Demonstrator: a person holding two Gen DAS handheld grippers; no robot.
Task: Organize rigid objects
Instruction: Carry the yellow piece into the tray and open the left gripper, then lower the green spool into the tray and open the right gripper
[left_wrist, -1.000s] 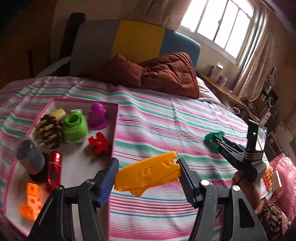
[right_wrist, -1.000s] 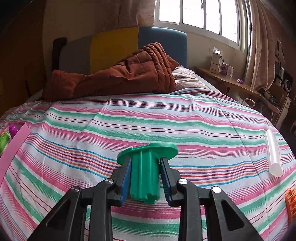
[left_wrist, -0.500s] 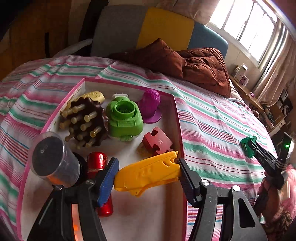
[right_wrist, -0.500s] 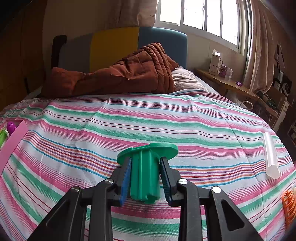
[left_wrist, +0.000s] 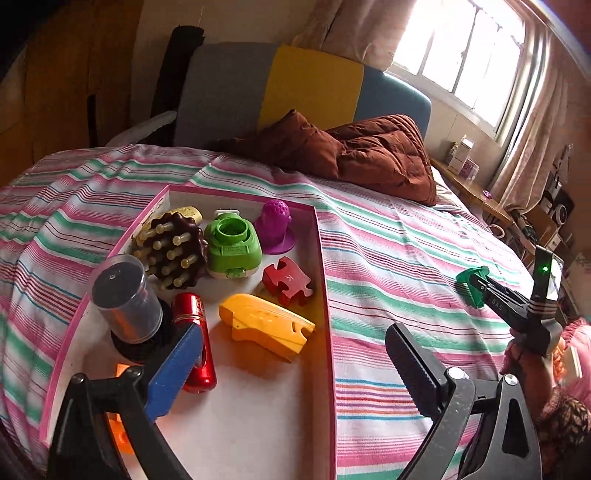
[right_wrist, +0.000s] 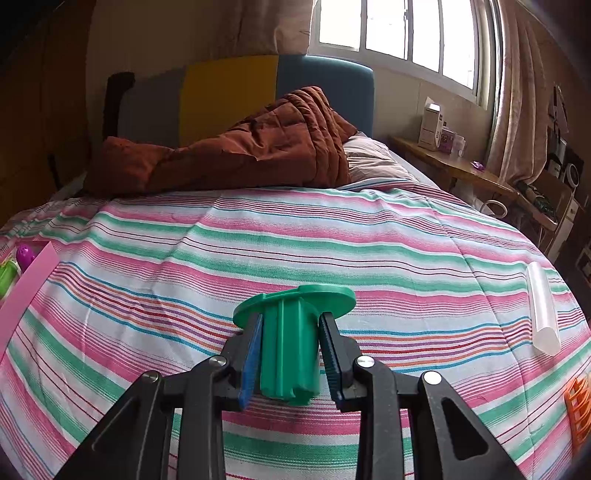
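While the left gripper hangs over the pink box, its jaws are opening wide and nothing is between them. One finger is blue and one is black. Just past them, one yellow toy lies on the white floor of the box, not touching either finger.

The box holds more things. One red puzzle piece sits just behind the yellow toy. One red tube lies beside the blue finger. One clear round pot with a dark top stands to the left of the red tube. One brown brush with pale pegs is behind it, and one green toy is next to the brush. One purple toy stands at the back. One orange toy peeks out under the left gripper, mostly hidden.

The box rests on one striped bed cover.

The right gripper is clamped on one green spool, with its two pads pressing on the sides. It holds the spool above the bed cover, well apart from the box.

To the right, one clear stick lies on the bed cover. One orange thing shows at the edge. One brown blanket is piled at the head of the bed.
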